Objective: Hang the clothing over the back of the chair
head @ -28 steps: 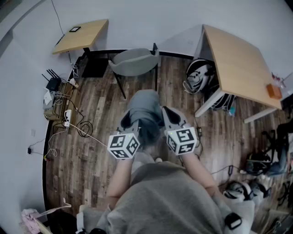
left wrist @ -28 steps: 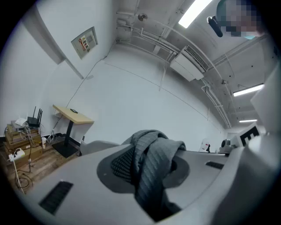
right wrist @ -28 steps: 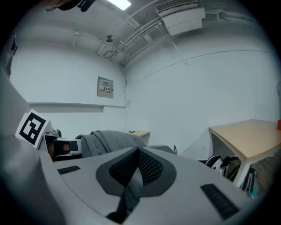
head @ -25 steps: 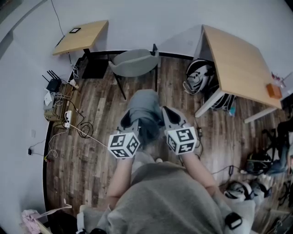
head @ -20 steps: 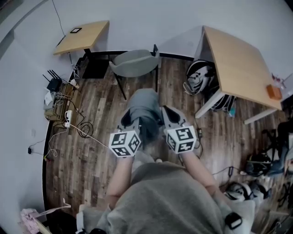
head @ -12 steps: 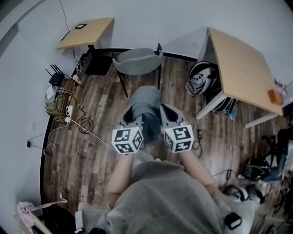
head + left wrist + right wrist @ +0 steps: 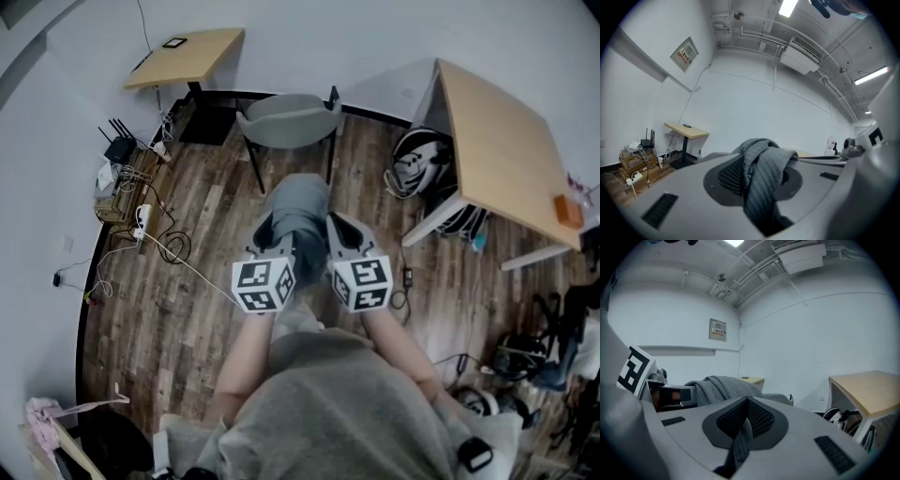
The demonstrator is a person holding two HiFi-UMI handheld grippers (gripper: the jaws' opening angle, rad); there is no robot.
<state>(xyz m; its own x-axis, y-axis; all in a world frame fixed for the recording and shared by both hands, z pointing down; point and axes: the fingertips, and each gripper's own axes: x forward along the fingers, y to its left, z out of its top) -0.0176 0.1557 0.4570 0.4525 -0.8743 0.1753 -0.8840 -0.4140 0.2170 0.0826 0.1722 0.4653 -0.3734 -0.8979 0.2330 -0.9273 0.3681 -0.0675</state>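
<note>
Head view shows the grey clothing [image 7: 298, 208] held up over the wooden floor [image 7: 202, 281], stretched between the left tool [image 7: 265, 236] and the right tool [image 7: 339, 234]. The tools sit side by side, each at one near corner. From them the fabric runs away from the person, so its long axis points up the picture toward the grey chair [image 7: 286, 120]. In this view its far end falls between the chair's front legs. Whether it touches the chair cannot be told from above. A light-wood desk [image 7: 506, 150] stands off to the right, well apart from the clothing.

Left gripper view has a thick, ribbed bunch of the clothing wedged between the jaws. The jaws stand fairly wide and are clamped on that fold, which rises above the pads and spills forward over them.

Right gripper view shows that tool's jaws pressed almost together, pinching only a thin edge of the same clothing, which hangs down in a narrow strip between the pads. The bulk of the fabric lies to the left in this view, heaped beside the left tool's front.
</note>
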